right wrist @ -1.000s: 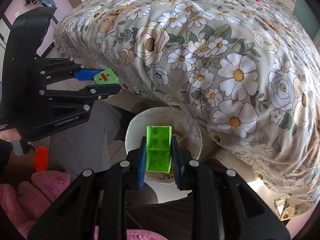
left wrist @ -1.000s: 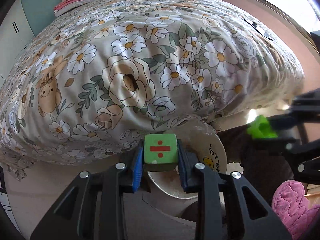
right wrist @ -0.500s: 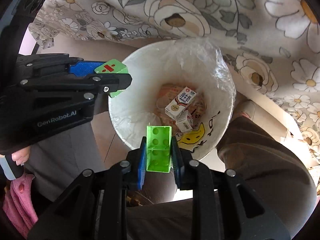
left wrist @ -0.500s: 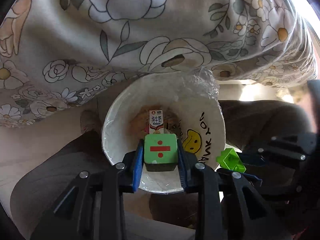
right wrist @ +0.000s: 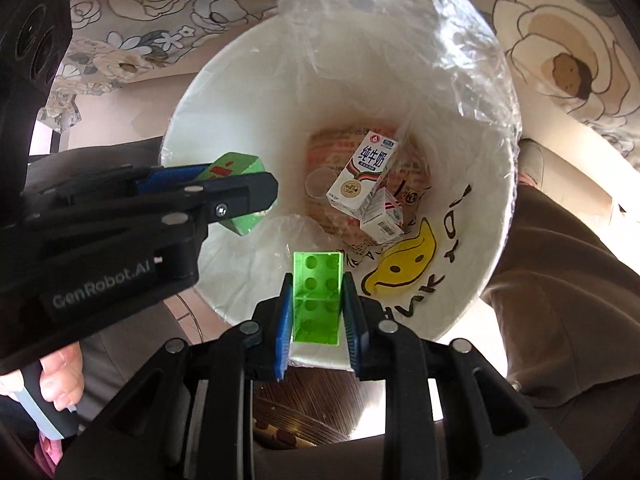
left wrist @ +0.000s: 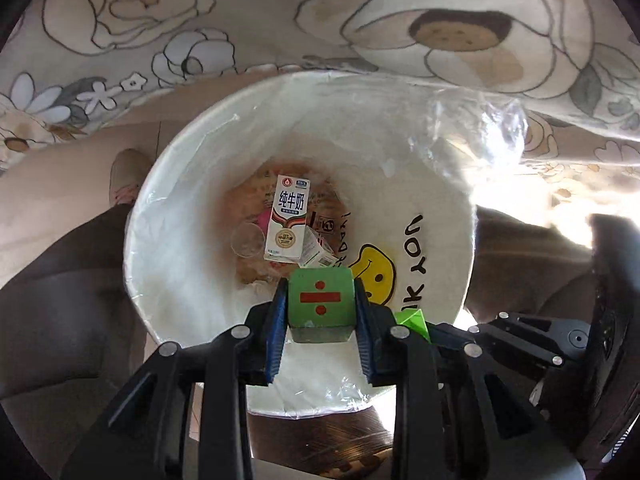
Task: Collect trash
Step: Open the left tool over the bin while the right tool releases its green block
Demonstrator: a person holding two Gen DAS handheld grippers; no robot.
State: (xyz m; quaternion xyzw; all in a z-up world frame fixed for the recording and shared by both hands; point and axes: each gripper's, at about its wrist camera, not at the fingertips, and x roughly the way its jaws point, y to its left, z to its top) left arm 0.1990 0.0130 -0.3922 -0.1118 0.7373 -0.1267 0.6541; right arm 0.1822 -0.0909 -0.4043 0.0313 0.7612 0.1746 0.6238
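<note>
Left wrist view looks straight down into the white bin (left wrist: pixel 168 216), and my left tool (left wrist: pixel 321 306) is clamped on a green cube (left wrist: pixel 321 298) with a red divide sign, held above the near part of the bin's opening. In the right wrist view my right tool (right wrist: pixel 316 304) grips a bright green hollow brick (right wrist: pixel 317 296), also poised over the near rim of the bin (right wrist: pixel 192 120); my left tool (right wrist: pixel 236 196) shows there too, at the left, with its cube (right wrist: pixel 240 168) over the left edge.

I judge that I am at the drop step: both pieces are carried to the bin and neither is let go yet. The next move calls for opening each tool so the pieces fall clear of the rim. The brick sits very near the rim, so I would ease it a little farther in before I release it. The loose clear liner (right wrist: pixel 420 40) bunched at the far right of the bin should not be in the way.

Counted: 2 tools, each holding 1 green piece; 1 bin with a yellow smiley face (left wrist: pixel 374 276) printed on its side. At the bottom lie 2 cartons, a larger milk carton (left wrist: pixel 289 220) and a smaller carton (right wrist: pixel 382 216) touching it, plus 1 clear round lid or cup (left wrist: pixel 247 239) and a printed wrapper beneath them. The floral bedspread (left wrist: pixel 200 20) hangs just beyond the bin.
</note>
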